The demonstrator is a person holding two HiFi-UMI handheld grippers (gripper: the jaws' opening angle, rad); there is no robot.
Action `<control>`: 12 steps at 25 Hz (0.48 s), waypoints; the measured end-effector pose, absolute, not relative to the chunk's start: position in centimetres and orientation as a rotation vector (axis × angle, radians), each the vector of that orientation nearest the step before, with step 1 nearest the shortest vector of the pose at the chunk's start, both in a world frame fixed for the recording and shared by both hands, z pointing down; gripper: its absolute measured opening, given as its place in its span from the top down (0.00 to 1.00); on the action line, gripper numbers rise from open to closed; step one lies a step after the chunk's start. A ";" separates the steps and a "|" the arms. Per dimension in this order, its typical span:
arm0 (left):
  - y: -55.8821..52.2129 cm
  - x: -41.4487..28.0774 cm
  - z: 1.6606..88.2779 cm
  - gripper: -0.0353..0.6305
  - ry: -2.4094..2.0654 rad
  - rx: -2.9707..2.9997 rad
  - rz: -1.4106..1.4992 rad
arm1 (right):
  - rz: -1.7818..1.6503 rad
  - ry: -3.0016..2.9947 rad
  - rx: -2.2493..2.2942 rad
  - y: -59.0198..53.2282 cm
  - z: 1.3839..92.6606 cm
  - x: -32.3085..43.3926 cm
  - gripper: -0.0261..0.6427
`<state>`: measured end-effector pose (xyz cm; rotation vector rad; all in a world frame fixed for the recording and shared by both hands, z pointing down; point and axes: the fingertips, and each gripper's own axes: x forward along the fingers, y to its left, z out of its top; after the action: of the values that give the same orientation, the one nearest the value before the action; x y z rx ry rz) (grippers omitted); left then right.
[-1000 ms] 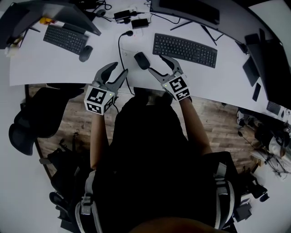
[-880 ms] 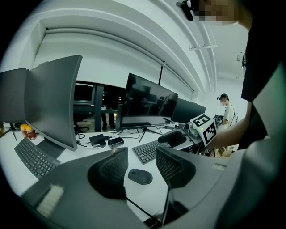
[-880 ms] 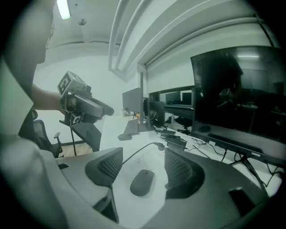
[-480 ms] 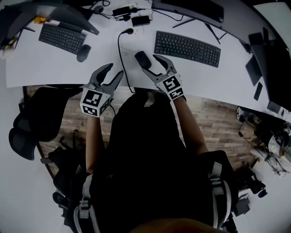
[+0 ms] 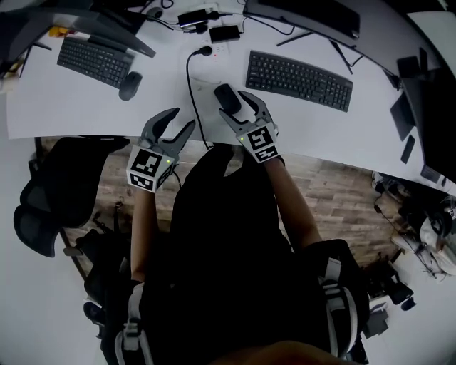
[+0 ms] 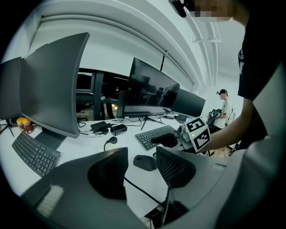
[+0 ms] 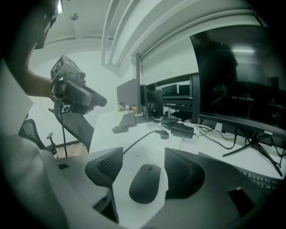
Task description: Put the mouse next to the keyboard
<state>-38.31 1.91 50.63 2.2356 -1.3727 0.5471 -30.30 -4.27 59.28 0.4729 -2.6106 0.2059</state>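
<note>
A black mouse lies on the white desk, left of a black keyboard. My right gripper is open and low over the desk, one jaw on each side of the mouse. In the right gripper view the mouse sits between the ribbed pads with a gap on both sides. My left gripper is open and empty at the desk's front edge, left of a black cable. The left gripper view shows the mouse beyond its open jaws.
A second keyboard and a second mouse lie at the far left. Monitors stand along the back, with power bricks and cables. A black office chair stands at the left, below the desk edge.
My right gripper has sunk and shifted left, from beside the mouse to straddling it. The left gripper has dropped a little toward the desk edge. The mouse has not moved.
</note>
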 end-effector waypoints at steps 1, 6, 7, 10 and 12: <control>2.0 -38.3 50.7 0.65 -1.364 2.235 0.556 | 0.210 -2.610 0.479 -4.3 59.6 -30.5 0.53; 2.2 -38.5 51.6 0.65 -1.342 2.223 0.579 | 0.228 -2.598 0.508 -4.4 61.3 -31.0 0.53; 2.3 -38.6 51.8 0.65 -1.340 2.219 0.580 | 0.233 -2.592 0.514 -4.4 61.8 -31.1 0.53; 2.3 -38.8 52.3 0.65 -1.335 2.208 0.580 | 0.228 -2.565 0.528 -4.6 63.5 -31.3 0.53; 2.4 -39.0 52.7 0.65 -1.331 2.197 0.578 | 0.207 -2.541 0.535 -4.8 64.8 -31.6 0.53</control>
<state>-38.99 2.36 52.75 2.1975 -1.3314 0.5785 -31.60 -4.81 64.78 0.5347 -2.5407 0.2067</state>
